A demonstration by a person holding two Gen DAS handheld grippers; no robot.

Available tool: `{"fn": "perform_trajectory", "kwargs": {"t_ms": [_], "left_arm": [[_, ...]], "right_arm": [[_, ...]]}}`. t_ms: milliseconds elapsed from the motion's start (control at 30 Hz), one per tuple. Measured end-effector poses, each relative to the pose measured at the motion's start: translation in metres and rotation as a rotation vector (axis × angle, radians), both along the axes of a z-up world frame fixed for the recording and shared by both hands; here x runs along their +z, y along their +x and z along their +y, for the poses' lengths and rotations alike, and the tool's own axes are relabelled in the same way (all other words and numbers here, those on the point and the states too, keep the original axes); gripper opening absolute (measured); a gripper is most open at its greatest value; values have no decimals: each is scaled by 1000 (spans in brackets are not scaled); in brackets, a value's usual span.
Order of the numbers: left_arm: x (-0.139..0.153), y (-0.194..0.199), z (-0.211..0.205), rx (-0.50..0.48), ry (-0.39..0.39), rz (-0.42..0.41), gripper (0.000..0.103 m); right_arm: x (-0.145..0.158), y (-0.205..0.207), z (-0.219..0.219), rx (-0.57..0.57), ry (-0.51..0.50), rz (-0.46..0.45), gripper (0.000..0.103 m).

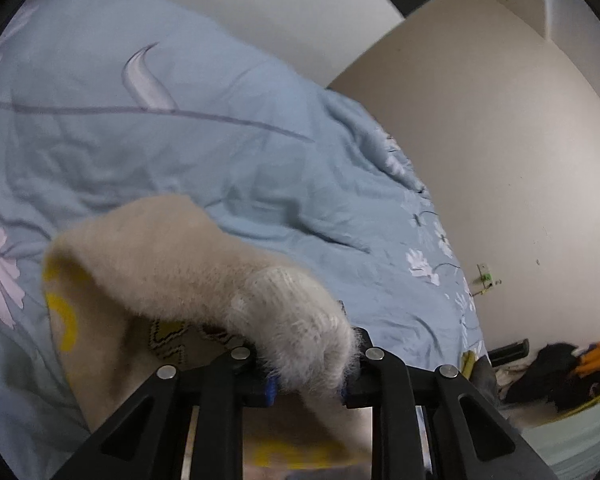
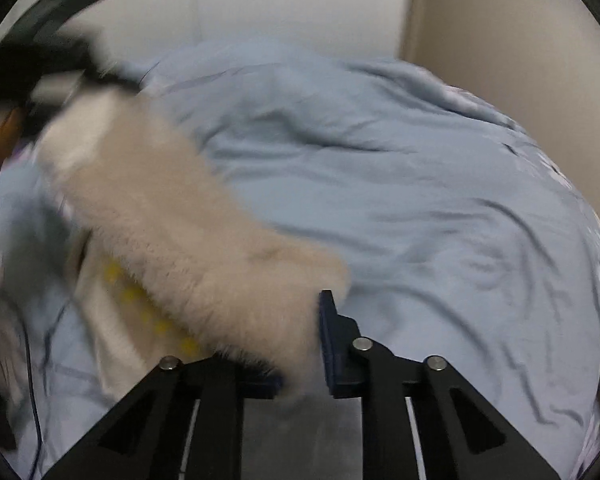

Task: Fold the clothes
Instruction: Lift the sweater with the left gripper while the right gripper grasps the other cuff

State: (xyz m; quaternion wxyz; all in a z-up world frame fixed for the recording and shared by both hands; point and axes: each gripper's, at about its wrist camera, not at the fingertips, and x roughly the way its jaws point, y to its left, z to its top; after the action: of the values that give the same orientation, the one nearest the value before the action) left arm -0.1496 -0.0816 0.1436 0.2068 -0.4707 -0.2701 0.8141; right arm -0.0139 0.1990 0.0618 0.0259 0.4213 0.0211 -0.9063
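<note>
Fuzzy cream sweater [image 1: 172, 248] with yellow markings is clamped at its knitted cuff in the left tool [image 1: 306, 380], and another furry part of it is pinched in the right tool [image 2: 300, 344]. Beyond, it hangs over the blue flowered bedcover [image 1: 228, 160], with a pale wall [image 1: 500, 152] behind.

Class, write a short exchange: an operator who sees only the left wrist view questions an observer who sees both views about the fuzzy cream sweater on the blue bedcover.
Operator: My left gripper pinches the sweater by its white cuff. Where is the right gripper?
Observer: The right gripper is closed on a fuzzy edge of the same sweater.
Operator: How does the cloth run between them?
Observer: In the right wrist view it runs as one band from those jaws up and left to the left gripper, above the bedcover. Blur hides whether it is taut.
</note>
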Motion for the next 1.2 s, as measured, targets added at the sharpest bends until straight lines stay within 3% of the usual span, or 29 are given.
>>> {"fn": "perform_trajectory", "kwargs": {"t_ms": [200,333,533,633,800,900,1067,1133,1200], "left_arm": [[82,24,35,-69,47,198,22],[152,50,59,-125,76,352,22],[244,119,92,-230,114,578,22],[269,157,101,-287,108,654,22],[311,217,112,-377,85,766,23],[331,238,115,-440,85,792,23],[355,215,143,-542,115,663,23],[343,197,163,-573,94,580,23],[309,159,198,-611,48,458,23]], "right_arm": [[91,15,37,-94,68,206,9],[174,38,60,-159,140,385,9],[281,96,74,-232,263,620,9],[312,139,79,-249,296,693,9],[334,202,81,-216,298,713,9],[345,233,81,-184,282,724,9],[372,260,104,-160,182,734,9],[373,252,120,-169,145,685,9],[356,234,145,-195,95,573,9]]}}
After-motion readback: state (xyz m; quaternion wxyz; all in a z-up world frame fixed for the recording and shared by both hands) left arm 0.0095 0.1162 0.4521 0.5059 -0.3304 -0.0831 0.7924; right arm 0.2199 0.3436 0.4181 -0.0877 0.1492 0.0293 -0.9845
